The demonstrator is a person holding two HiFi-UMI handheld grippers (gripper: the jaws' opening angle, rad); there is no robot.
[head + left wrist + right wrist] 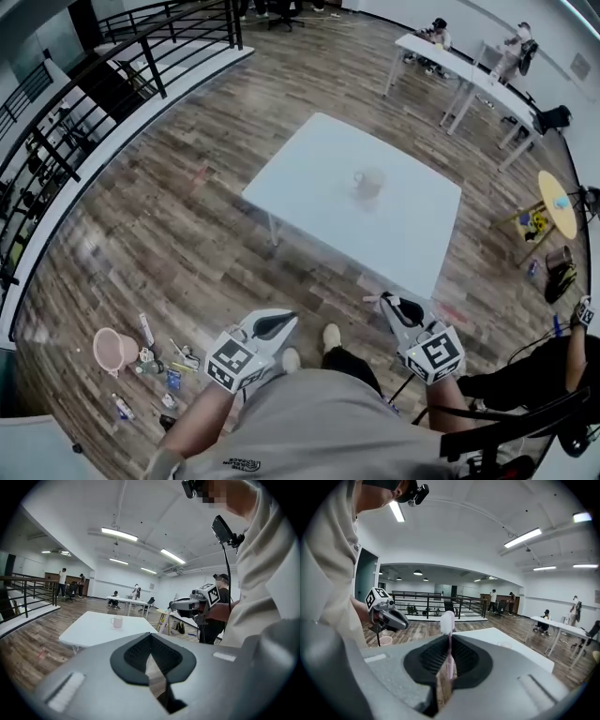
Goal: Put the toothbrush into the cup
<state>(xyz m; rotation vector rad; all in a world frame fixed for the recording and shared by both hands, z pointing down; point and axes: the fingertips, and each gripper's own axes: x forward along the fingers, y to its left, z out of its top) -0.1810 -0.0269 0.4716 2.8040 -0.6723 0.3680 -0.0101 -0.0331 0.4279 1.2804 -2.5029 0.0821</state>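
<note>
Currently the right gripper [386,302] is pinching the toothbrush [448,623], bristles poking past its tips; the left gripper [291,319] is hanging shut and empty alongside; the cup [368,182] is standing mid-table [309,169], well apart; carrying steadily, then tilting the brush down over the rim before releasing, seems wisest.

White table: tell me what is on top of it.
Only a cup stands on the white table, near its middle. What lies inside the cup cannot be seen. The toothbrush is not there: the right gripper holds it.
</note>
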